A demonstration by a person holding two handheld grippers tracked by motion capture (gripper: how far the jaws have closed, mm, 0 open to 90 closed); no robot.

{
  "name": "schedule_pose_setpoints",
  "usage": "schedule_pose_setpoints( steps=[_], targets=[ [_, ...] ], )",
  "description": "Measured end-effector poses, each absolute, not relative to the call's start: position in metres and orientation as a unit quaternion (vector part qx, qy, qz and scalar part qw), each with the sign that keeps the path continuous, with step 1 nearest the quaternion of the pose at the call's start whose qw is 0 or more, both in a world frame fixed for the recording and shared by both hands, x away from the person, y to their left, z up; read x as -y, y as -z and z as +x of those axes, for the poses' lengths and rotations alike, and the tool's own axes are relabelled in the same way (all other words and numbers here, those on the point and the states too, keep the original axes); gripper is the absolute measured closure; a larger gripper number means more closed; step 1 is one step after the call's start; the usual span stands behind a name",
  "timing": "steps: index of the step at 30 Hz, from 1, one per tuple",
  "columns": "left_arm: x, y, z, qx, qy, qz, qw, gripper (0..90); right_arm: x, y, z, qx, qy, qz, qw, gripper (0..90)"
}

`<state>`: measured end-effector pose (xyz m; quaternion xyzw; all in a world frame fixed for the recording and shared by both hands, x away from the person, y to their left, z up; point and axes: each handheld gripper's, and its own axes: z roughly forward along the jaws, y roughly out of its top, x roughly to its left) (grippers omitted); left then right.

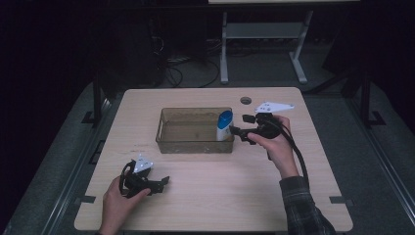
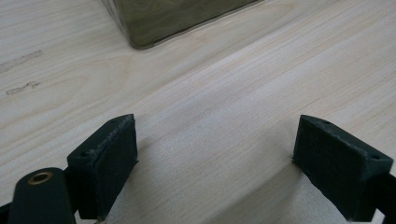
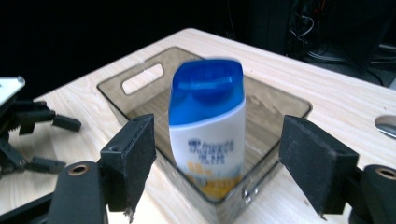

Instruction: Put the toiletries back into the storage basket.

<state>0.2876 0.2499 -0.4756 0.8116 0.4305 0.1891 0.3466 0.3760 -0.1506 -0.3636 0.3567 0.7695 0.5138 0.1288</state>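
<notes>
A white bottle with a blue cap stands upright inside the right end of a smoky see-through bin at mid-table. My right gripper is held just outside the bin's right wall, pointing left at the bottle. Its jaws are open, one to each side of the bottle and clear of it. My left gripper rests low over the front left of the table, open with bare wood between its pads. One corner of the bin lies ahead of it.
A round cable hole sits in the table behind the right gripper. Beyond the far edge stand a white desk frame and floor cables. The left gripper also appears far left in the right gripper view.
</notes>
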Motion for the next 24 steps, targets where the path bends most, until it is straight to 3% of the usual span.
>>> schedule_pose_setpoints(
  steps=[7,24],
  targets=[
    [-0.250,0.475,0.288,-0.428,-0.189,0.814,0.345,12.4,0.162,0.372,0.361,-0.778,-0.489,0.365,0.151,26.6],
    [-0.250,0.476,0.288,-0.431,-0.190,0.811,0.349,12.4,0.193,0.402,0.333,-0.776,-0.472,0.391,0.151,26.9]
  ],
)
